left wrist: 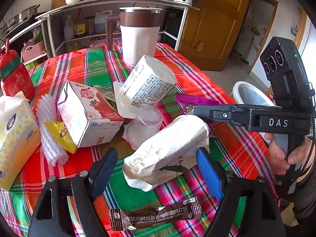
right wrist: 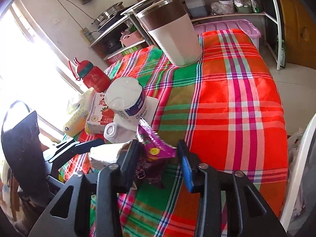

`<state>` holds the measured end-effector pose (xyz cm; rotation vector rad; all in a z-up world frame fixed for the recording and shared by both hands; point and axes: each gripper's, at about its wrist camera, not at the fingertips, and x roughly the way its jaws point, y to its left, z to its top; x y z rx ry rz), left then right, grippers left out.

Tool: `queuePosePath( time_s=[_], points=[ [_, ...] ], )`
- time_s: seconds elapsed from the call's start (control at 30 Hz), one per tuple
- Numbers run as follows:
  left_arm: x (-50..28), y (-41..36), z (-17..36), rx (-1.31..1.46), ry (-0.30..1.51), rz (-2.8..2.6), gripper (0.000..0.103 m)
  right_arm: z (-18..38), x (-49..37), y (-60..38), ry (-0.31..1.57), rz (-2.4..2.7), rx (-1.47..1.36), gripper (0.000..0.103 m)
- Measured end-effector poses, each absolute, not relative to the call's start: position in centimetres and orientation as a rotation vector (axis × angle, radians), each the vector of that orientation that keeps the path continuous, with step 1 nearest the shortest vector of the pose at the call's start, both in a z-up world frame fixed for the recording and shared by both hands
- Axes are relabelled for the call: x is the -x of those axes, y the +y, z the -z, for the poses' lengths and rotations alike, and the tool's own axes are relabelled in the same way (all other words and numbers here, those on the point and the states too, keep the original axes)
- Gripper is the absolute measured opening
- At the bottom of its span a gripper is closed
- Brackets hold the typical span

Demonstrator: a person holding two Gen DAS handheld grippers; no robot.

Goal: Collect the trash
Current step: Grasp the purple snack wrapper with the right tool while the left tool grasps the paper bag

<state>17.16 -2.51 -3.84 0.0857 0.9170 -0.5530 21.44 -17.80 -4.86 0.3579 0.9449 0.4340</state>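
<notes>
A pile of trash lies on the plaid tablecloth point(left wrist: 83, 67). My left gripper point(left wrist: 158, 169) is open, its blue-padded fingers on either side of a crumpled white paper cup point(left wrist: 167, 152). My right gripper point(right wrist: 160, 162) is open around a purple snack wrapper point(right wrist: 156, 148), which also shows in the left wrist view point(left wrist: 194, 100). Behind lie an overturned yogurt cup point(left wrist: 148, 83), a strawberry milk carton point(left wrist: 88, 114), a small clear plastic cup point(left wrist: 146, 122) and a brown coffee sachet point(left wrist: 156, 215).
A tall white and brown mug point(left wrist: 138, 37) stands at the table's far side. A red bottle point(left wrist: 15, 77), a tissue pack point(left wrist: 13, 138) and white foam netting point(left wrist: 51, 130) are at the left. A white bin point(left wrist: 250, 94) stands beside the table on the right.
</notes>
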Motion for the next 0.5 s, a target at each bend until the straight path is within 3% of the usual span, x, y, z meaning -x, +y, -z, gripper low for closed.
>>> queuePosePath(
  time_s=[0.5],
  points=[
    [-16.1, -3.7, 3.5, -0.059, 0.919, 0.575, 0.05, 4.2, -19.3, -20.3, 0.891, -0.371, -0.399, 0.03]
  ],
)
